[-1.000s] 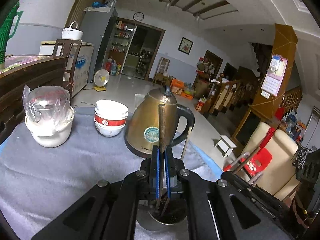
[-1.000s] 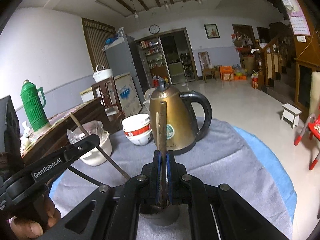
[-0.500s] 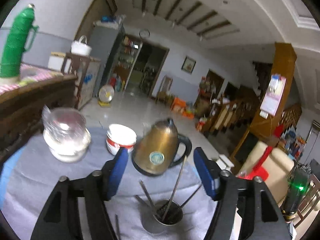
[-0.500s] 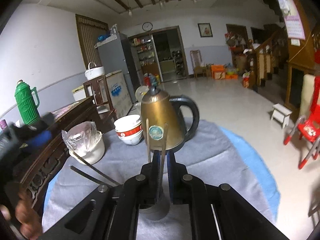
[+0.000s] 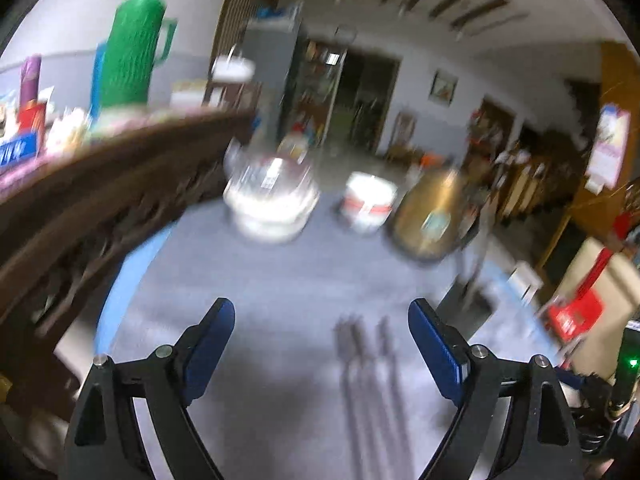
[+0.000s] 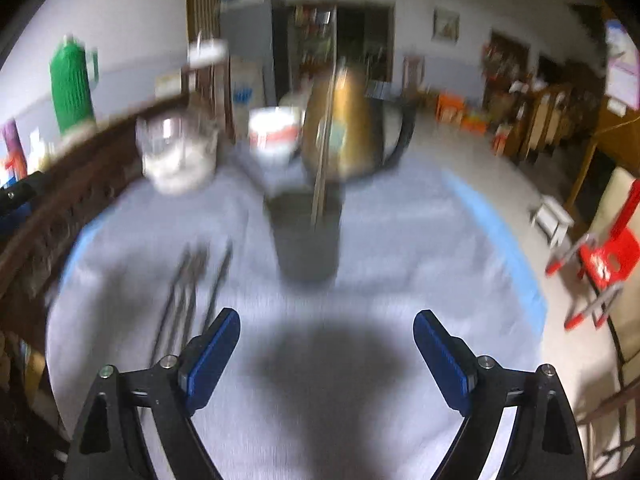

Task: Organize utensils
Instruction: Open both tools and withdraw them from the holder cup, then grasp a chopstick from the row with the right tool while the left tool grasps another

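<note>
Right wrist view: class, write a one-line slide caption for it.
Open right gripper above a grey cloth, facing a cup holding one chopstick; more chopsticks lie left.

Ahead of your jaws you have a brass kettle (image 6: 344, 120), stacked white bowls (image 6: 274, 134) left of it, a plastic-covered white pot (image 6: 176, 156) further left, and a green thermos (image 5: 134, 44) beyond.
</note>
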Motion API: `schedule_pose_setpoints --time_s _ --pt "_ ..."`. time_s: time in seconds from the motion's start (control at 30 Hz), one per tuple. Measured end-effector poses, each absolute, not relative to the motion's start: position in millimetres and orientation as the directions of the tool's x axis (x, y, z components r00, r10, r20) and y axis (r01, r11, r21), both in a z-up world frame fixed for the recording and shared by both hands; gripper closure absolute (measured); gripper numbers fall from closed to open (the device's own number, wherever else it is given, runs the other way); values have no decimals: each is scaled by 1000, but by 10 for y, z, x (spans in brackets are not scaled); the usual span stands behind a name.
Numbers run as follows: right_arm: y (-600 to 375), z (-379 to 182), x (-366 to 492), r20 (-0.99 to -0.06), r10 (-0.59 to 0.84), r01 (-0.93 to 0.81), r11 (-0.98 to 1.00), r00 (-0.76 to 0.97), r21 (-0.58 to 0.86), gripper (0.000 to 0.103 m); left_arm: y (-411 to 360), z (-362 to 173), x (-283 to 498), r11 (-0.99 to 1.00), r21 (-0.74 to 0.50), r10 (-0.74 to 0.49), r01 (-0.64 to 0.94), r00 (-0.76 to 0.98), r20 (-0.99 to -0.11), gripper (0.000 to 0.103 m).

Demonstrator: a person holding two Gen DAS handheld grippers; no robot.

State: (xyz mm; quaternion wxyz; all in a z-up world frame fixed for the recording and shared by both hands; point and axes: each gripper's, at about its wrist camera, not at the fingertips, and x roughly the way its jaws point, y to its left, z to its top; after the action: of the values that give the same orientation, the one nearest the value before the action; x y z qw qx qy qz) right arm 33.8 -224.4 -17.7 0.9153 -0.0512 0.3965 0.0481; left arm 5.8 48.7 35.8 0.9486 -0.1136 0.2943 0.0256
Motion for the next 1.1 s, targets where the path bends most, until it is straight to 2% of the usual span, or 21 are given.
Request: schedule_pose_setpoints --time_s 0.17,0.6,0.73,0.8,0.87,0.93,1.1 --pt "-2172 -606 288 -812 21 -128 990 583 -66 12 547 -97 116 976 -132 33 -171 721 -692 14" --pt "-2144 -856 249 -851 29 -137 989 524 -51 12 515 -602 61 980 -40 81 -194 577 -812 14" --pt "-2138 -830 267 -855 126 -166 985 503 47 14 537 -757 83 977 -28 90 -209 534 -841 14" --pt "-2101 -821 307 -860 160 -179 981 485 82 24 543 -804 84 977 -30 88 -212 525 -847 14" --pt "-2039 -809 363 -864 181 -191 976 469 101 46 543 -836 83 976 -27 91 -214 518 -850 14" --pt "-1982 -802 456 -866 216 -195 971 450 141 50 536 -859 83 977 -26 89 -213 514 -853 14" --pt "-1736 -716 686 -858 269 -220 957 438 188 50 533 -909 76 977 -31 83 -213 506 -859 14"
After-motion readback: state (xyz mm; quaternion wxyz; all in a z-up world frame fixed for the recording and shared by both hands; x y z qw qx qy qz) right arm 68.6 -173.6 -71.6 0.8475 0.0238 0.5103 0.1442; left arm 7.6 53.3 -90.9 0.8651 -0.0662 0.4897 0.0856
